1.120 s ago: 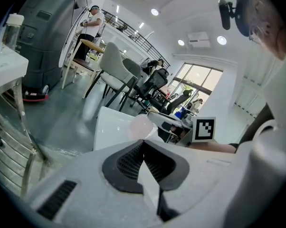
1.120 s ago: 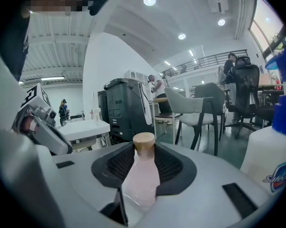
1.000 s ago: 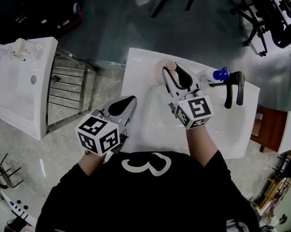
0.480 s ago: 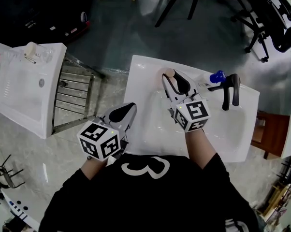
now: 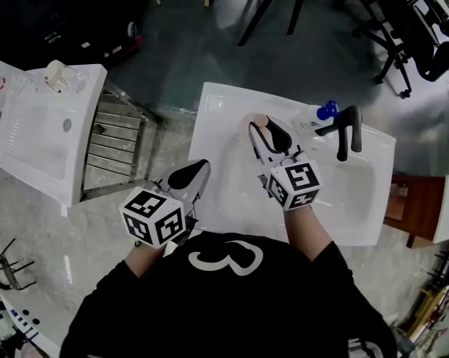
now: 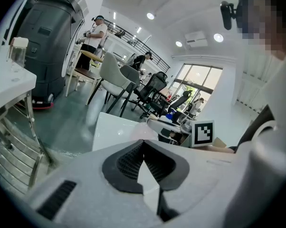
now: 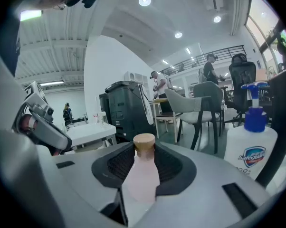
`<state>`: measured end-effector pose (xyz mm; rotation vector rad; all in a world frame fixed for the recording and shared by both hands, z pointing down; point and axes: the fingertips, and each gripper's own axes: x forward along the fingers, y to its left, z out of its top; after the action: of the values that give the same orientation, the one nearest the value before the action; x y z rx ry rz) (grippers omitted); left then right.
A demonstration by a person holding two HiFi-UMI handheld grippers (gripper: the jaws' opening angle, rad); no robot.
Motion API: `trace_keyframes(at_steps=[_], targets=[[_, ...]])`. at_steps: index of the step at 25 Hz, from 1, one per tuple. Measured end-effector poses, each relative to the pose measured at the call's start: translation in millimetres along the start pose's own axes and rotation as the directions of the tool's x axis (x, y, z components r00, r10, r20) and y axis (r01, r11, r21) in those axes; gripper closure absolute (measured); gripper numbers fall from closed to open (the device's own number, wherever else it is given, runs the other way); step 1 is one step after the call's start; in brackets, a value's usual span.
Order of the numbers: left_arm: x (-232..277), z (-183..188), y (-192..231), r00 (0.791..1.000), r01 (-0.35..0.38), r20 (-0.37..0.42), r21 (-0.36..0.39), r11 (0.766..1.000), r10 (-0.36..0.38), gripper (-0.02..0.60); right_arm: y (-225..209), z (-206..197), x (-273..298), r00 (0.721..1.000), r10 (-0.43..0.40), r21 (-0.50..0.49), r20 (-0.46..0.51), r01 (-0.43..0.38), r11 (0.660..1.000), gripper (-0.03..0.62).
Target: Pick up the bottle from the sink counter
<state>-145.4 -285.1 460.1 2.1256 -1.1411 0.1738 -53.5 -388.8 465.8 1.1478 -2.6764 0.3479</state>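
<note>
The pink bottle (image 7: 142, 172), upright and tan-capped, is clamped by its body between the pads of the right hand-held gripper (image 5: 266, 131) at the rear rim of the white desk (image 5: 212, 121). A grip below the cap is judged suited to lifting. The left hand-held gripper (image 6: 144, 158) is held aside, jaws together and empty. Pad contact is shown only in the right gripper view. The bottle's place on the desk is shown only in the head view, where a raised base cannot be told.
</note>
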Motion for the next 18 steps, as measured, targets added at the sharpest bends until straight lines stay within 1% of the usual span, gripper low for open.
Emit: trace_keyframes(at_steps=[13, 18], targets=[[-19, -15, -37, 1.0, 0.011, 0.02, 0.032, 0.999, -0.012, 0.566, 14, -2, -60, 1.0, -0.005, 0.027, 0.028, 0.004, 1.0, 0.464], [-27, -23, -55, 0.999, 0.018, 0.033, 0.045, 0.999, -0.02, 0.566, 24, 3, -88, 0.999, 0.009, 0.015, 0.041, -0.009, 1.0, 0.464]])
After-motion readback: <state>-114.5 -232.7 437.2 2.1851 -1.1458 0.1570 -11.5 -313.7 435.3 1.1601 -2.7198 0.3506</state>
